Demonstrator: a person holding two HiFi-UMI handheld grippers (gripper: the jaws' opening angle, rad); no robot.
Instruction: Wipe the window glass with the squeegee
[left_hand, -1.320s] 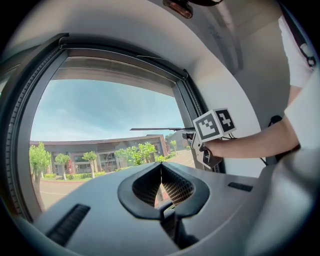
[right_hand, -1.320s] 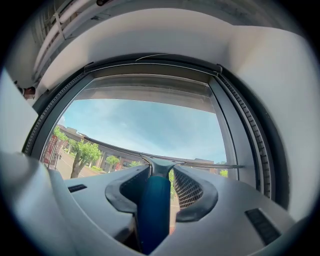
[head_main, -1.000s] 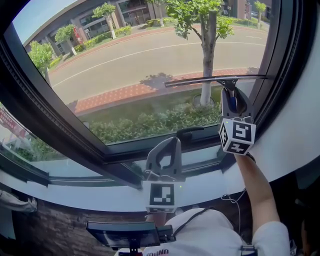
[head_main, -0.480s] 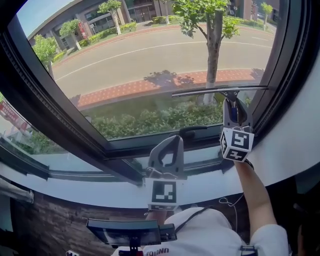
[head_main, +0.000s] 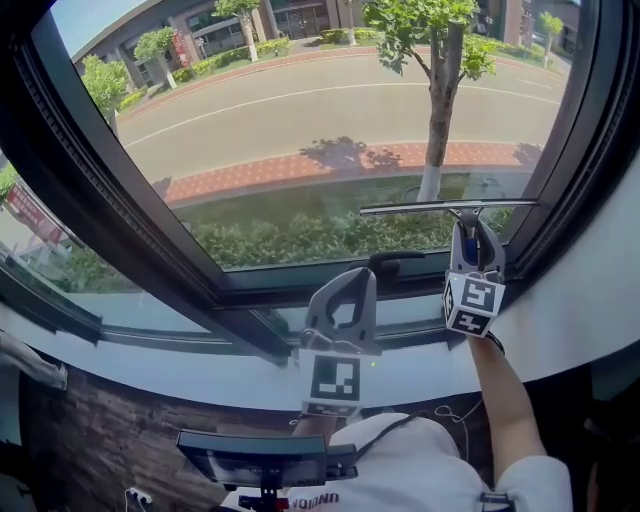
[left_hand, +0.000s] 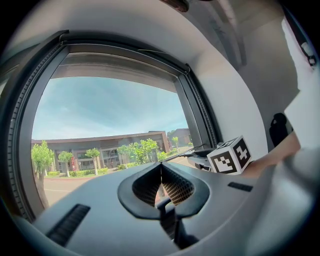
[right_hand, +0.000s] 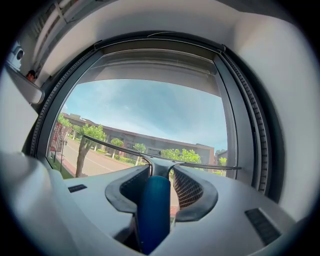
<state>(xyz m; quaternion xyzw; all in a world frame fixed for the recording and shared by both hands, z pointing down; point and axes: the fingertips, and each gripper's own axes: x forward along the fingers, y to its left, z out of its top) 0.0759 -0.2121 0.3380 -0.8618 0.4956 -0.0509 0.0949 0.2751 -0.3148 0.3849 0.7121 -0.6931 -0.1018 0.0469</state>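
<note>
Window glass (head_main: 300, 130): large pane in a dark frame (head_main: 120, 230), fills most of the head view; road, trees and a hedge show through it. White sill (head_main: 180, 385) runs below the frame.

Squeegee (head_main: 447, 208): at the lower right of the pane. Its long thin blade lies about level, right end close to the right side of the frame. Blade appears to lie against the glass. The blue grip (right_hand: 152, 210) points down toward the person.

Right gripper (head_main: 470, 238): raised in front of the pane's lower right corner, jaws clamped on the blue grip. The right gripper view shows the grip between the pads (right_hand: 192, 190), blade crossing above.

Left gripper (head_main: 350, 285): low, centre, in front of the bottom of the frame. Jaws drawn in, tips meeting, nothing between them (left_hand: 161, 172).

Black window latch (head_main: 390, 262): on the bottom frame, just right of the left gripper.
</note>
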